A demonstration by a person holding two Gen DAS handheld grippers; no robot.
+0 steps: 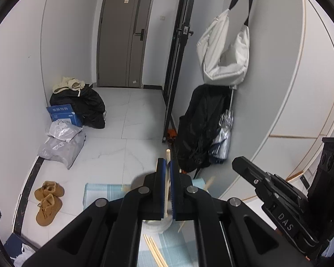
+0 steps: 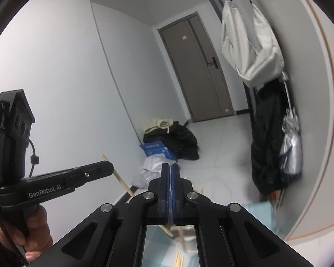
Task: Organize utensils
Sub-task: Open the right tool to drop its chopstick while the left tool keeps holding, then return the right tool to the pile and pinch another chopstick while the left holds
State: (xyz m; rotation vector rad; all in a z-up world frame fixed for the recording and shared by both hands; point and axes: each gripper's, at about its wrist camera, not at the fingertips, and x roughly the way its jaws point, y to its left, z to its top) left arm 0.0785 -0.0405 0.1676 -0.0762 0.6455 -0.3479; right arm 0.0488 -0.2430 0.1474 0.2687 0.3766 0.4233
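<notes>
— Black left gripper (image 1: 167, 166) fills the near edge of its own view; what is it doing?
— Its blue-padded jaws are clenched on a pale wooden chopstick (image 1: 167, 184), held nearly upright, its top end poking out past the fingertips. The lower end reaches down toward a white round cup (image 1: 160, 224) on the light blue checked tabletop (image 1: 102, 192).
— Other chopsticks?
— Another pale stick (image 1: 208, 183) leans to the right from the cup, and a few loose pale wooden chopsticks (image 1: 154, 252) lie flat on the tabletop, nearer than the cup.
— And the black right gripper (image 2: 169, 173)?
— Its jaws are pressed together with nothing visible between them. It sits to the right of the left one, raised above the tabletop.
— Farther off?
— Tan boots (image 1: 47, 202) on the white tiled floor (image 1: 133, 115) to the left, a white bag (image 1: 225, 49) hanging on the right wall, and a grey door (image 1: 124, 35) at the far end.
</notes>
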